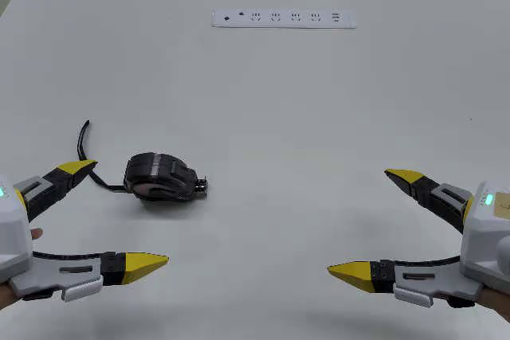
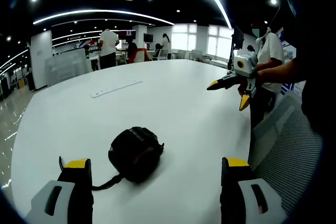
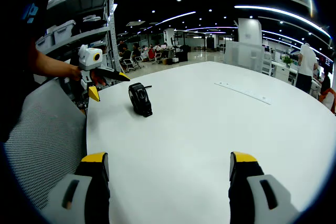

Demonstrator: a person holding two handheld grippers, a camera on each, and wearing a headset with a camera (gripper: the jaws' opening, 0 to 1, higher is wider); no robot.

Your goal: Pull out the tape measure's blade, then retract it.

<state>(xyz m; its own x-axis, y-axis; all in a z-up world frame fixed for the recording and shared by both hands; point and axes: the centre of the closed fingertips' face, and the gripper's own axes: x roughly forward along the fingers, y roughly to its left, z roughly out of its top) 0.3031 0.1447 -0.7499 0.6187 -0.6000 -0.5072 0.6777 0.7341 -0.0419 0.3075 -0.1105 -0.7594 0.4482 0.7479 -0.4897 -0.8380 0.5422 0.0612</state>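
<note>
- Head view: the tape measure (image 1: 163,177) is seen lying on its side on the white tabletop (image 1: 279,101), left of centre. Its blade is fully wound in, and what appears to be the hook end is turned toward the right. A dark strap (image 1: 83,142) trails from the opposite end. The left gripper (image 1: 127,212) is held just beside the case, fingers spread wide and holding nothing. The right gripper (image 1: 359,221) is held well apart on the right, likewise spread and empty. A power strip (image 1: 283,18) lies far back and is not needed.
- Left gripper view: the tape measure (image 2: 135,153) is framed just ahead of the two yellow-tipped fingers and between them, untouched, with the strap (image 2: 105,183) curling toward the left finger. The step in hand is judged to be securing the case. The fingers would best be closed across the body of the case rather than on the strap. The blade mouth and any lock button should be left uncovered, and the case pressed lightly to the tabletop so it cannot swivel.
- Right gripper view: the tape measure (image 3: 140,99) lies well ahead, with the left gripper (image 3: 112,88) beside it, and nothing is held between the right fingers. Once the case is steadied, the small hook should be pinched squarely. The pull should be made straight in line with the mouth, low over the tabletop. The blade should then be guided back rather than released, so that it does not whip or jerk the case loose.
</note>
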